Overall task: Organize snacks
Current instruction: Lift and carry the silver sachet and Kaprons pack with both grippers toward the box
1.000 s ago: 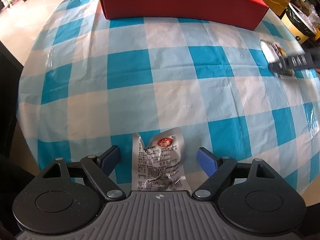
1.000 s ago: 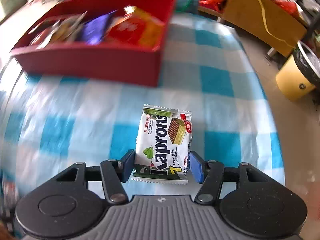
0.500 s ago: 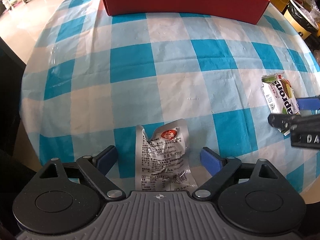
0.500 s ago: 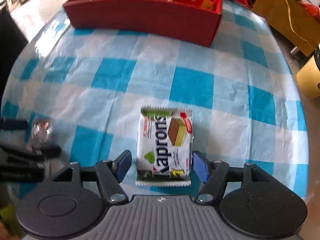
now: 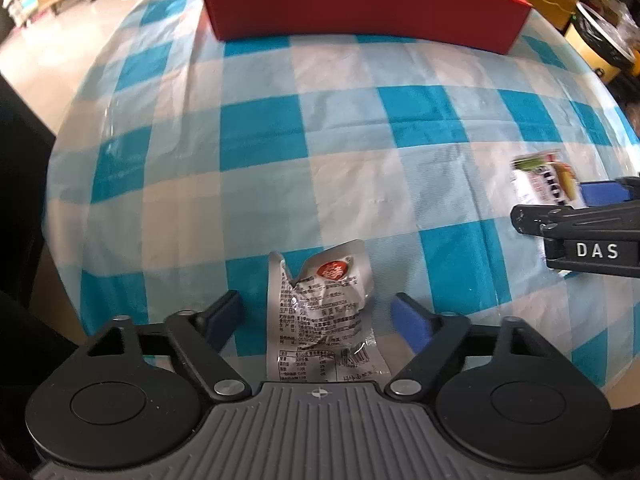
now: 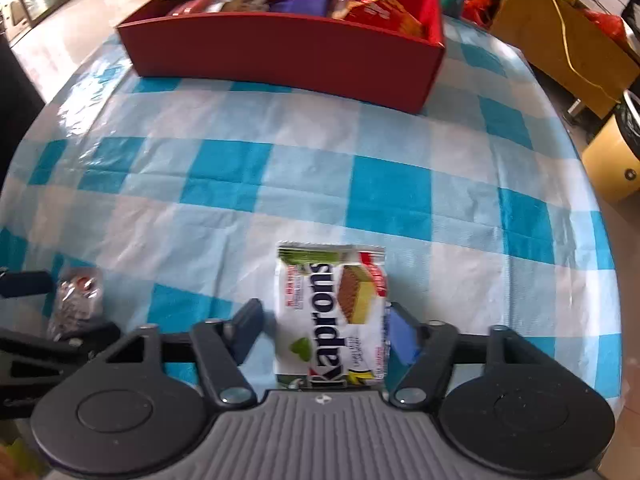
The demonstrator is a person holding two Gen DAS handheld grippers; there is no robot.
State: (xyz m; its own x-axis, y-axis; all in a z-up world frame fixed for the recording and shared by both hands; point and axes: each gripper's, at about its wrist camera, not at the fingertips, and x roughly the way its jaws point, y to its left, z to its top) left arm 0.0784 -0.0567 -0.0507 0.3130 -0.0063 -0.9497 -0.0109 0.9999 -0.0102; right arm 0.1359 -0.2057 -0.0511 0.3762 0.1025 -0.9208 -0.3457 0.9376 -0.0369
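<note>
A crumpled silver snack packet (image 5: 320, 300) with a red seal lies on the checked cloth between the fingers of my left gripper (image 5: 316, 314). Those jaws are closing, with cloth still showing on both sides of the packet. A white and green Kaprons wafer packet (image 6: 328, 304) lies flat between the fingers of my right gripper (image 6: 326, 328). Its jaws are closing too: the right pad is at the packet's edge and a narrow gap remains on the left. A red box (image 6: 280, 48) holding several snacks stands at the far side of the table.
The blue and white checked tablecloth (image 5: 280, 140) covers a round table whose edge drops away close behind both grippers. A yellow bin (image 6: 612, 160) and a wooden cabinet (image 6: 560, 20) stand on the floor to the right. The right gripper (image 5: 560, 204) reaches in beside the left one.
The right gripper pulled back from the red box with the wafer packet, opened over it on the cloth, then narrowed again. The left jaws widened, then narrowed around the silver packet.
</note>
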